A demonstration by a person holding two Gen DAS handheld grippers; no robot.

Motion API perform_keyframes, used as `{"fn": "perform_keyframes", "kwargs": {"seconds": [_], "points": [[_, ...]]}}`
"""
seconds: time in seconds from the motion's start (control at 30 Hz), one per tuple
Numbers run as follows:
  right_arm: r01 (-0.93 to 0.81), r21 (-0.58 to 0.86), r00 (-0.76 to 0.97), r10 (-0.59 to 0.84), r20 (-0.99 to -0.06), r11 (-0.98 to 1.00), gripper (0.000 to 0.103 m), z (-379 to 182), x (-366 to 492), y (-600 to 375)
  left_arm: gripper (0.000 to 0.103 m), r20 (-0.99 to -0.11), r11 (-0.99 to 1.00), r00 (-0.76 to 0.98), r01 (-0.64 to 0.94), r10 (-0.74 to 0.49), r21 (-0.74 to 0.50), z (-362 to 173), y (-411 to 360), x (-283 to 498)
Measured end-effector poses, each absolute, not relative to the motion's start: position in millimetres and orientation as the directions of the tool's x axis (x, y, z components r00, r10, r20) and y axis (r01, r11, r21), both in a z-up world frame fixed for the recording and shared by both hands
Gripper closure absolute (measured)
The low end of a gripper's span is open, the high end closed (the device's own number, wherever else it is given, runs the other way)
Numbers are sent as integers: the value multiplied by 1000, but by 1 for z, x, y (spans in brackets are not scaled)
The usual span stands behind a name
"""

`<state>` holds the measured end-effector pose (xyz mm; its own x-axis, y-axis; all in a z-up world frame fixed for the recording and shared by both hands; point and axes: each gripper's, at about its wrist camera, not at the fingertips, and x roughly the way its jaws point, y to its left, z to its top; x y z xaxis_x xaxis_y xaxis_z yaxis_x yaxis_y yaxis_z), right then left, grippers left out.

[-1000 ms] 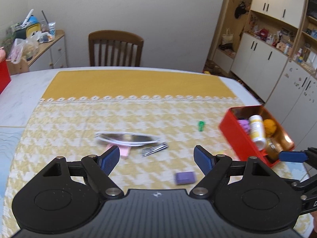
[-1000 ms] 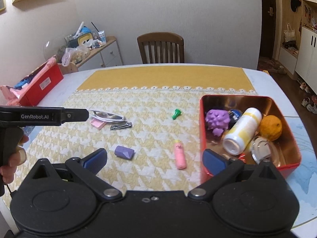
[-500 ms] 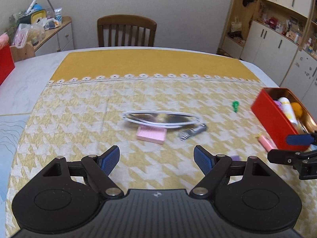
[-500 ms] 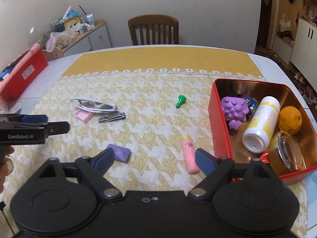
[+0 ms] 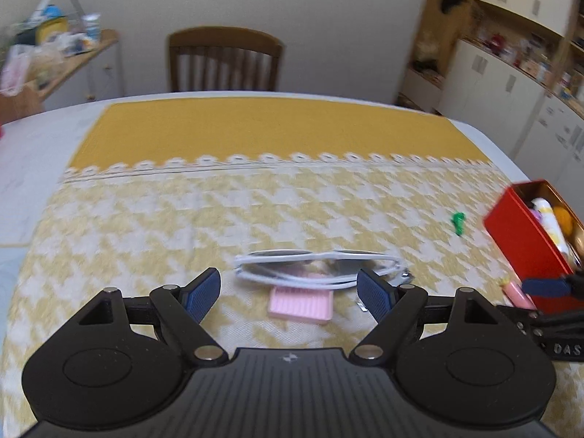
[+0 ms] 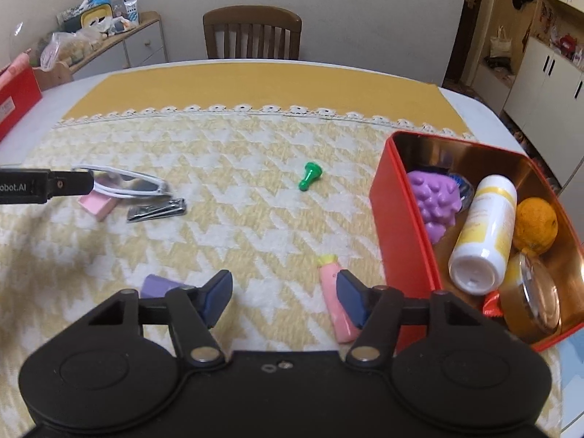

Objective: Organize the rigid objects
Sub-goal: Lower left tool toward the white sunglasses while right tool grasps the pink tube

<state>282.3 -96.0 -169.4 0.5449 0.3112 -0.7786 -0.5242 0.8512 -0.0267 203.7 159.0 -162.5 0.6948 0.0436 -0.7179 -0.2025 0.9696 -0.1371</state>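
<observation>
White-framed sunglasses [image 5: 314,268] lie folded on the yellow cloth, partly over a pink eraser [image 5: 301,303]. My left gripper [image 5: 290,294] is open, its fingers on either side of them, just short. Beside them lies a metal nail clipper [image 6: 157,211]. My right gripper [image 6: 283,299] is open and empty over the cloth, between a purple block [image 6: 158,286] and a pink tube [image 6: 337,304]. A green pawn [image 6: 309,175] lies mid-cloth. The red tin [image 6: 399,226] at the right holds a purple toy, a white bottle, an orange and a jar.
A wooden chair [image 6: 252,33] stands at the table's far side. A cluttered side cabinet [image 6: 109,36] is at the back left, and a red box [image 6: 14,98] sits at the table's left edge. White cupboards [image 5: 511,84] line the right wall.
My left gripper has moved forward and down to the sunglasses, which now sit between its fingers. My right gripper has dropped lower toward the cloth near the pink tube.
</observation>
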Motion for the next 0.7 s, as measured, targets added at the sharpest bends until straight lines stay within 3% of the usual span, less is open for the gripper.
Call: {"fn": "perform_keyframes", "kwargs": {"seconds": [0.23,0.37,0.53,0.7], "points": [[-531,-44,530,291,-796,846,47,-170,291,-93,21,-750,994,659,-40,-51,-103,-173,161,227],[-551,-56,512,285,-810,833,46,-174,291,-90,21,-742,1000,670,3,-17,-21,-177,158,231],[-530,14,480,314,-819,848,52,-179,293,-94,21,-751,995,659,-39,-40,-87,-184,170,236],[-537,60,452,348,-821,841,69,-177,292,-99,21,-735,971,675,-124,-69,-205,-181,188,229]]}}
